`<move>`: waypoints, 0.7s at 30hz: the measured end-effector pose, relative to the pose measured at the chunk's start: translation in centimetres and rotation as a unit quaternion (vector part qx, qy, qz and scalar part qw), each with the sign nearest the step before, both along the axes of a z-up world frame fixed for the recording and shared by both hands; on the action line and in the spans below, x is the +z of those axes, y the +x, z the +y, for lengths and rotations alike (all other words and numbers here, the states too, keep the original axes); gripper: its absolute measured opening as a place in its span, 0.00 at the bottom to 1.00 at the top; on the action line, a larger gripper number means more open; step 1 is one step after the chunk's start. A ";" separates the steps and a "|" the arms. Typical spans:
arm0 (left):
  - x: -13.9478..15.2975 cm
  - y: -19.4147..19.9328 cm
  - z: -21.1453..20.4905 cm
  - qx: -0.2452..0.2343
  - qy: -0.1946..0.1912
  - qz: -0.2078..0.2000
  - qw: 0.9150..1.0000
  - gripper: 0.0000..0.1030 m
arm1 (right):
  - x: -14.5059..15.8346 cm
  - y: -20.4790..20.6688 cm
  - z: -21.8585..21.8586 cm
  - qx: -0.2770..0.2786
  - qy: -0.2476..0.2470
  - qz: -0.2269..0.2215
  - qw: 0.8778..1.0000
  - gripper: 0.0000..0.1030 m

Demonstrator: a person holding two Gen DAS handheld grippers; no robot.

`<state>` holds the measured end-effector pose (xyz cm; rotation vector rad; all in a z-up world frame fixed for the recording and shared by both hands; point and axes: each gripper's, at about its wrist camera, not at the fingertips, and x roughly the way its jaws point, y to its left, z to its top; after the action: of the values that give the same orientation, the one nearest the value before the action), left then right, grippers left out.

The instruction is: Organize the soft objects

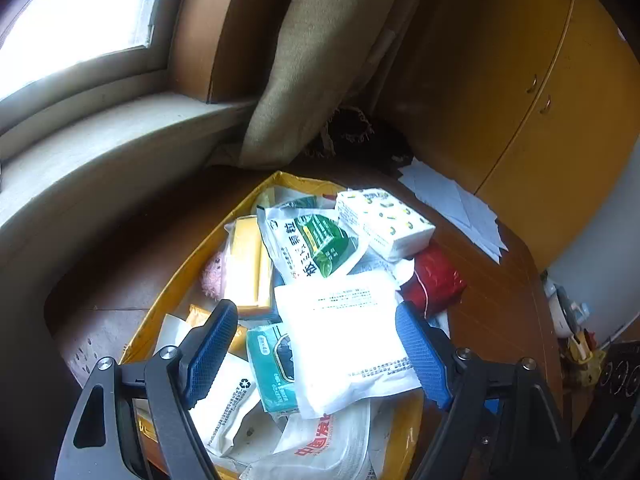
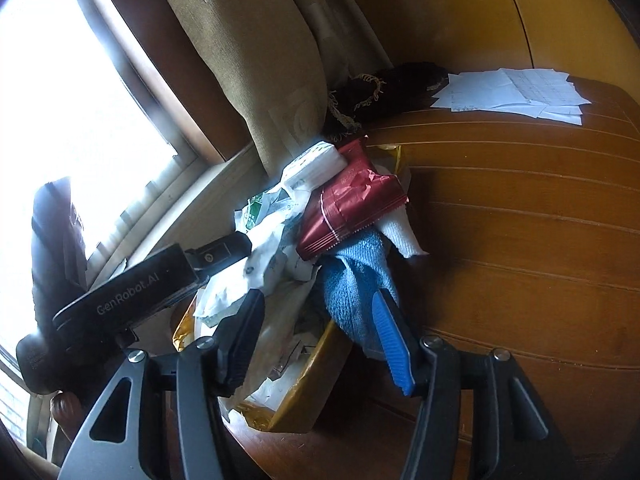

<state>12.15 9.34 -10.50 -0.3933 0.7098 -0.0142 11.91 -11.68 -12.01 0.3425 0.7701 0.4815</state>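
Note:
A yellow box on the wooden table is heaped with soft packs. In the left wrist view my left gripper is open, its jaws on either side of a white soft pack on top of the heap, not closed on it. Around it lie a green-and-white sachet, a white tissue pack, a red packet, a teal pack and a pink fluffy item. In the right wrist view my right gripper is open beside the box, near a blue towel and the red packet.
Loose white papers lie at the table's far side. A curtain and dark fringed cloth hang behind the box. A window sill runs left. Yellow cabinet at right. The left gripper's body shows in the right view.

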 end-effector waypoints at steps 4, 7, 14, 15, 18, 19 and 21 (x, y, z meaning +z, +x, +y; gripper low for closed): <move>0.5 -0.7 0.2 0.032 0.013 -0.023 0.999 0.87 | 0.0 -0.1 -0.6 -0.007 0.013 0.005 1.000 0.57; 0.7 -1.2 0.3 0.032 0.004 -0.029 0.999 0.87 | -0.1 -0.1 -0.6 -0.013 0.013 0.007 1.000 0.60; 1.2 -1.6 -0.4 0.013 0.027 -0.020 0.999 0.87 | 0.0 -0.3 -0.3 -0.011 0.009 0.006 1.000 0.61; 1.4 -1.7 -0.6 0.012 0.036 -0.023 0.999 0.87 | 0.1 -0.4 -0.3 -0.012 0.007 0.004 1.000 0.61; 1.7 -1.9 -1.3 0.003 0.061 -0.024 0.998 0.87 | 0.0 -0.4 -0.4 -0.015 0.008 0.008 1.000 0.61; 1.7 -2.0 -1.4 0.003 0.067 -0.026 0.997 0.88 | 0.1 -0.4 -0.4 -0.015 0.009 0.008 1.000 0.61; 1.8 -2.2 -1.7 0.004 0.076 -0.029 0.997 0.89 | 0.2 -0.5 -0.5 -0.015 0.010 0.006 1.000 0.61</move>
<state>9.98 7.66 -8.75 -0.2489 0.6473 0.0356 11.39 -12.14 -11.84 0.3748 0.7708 0.4604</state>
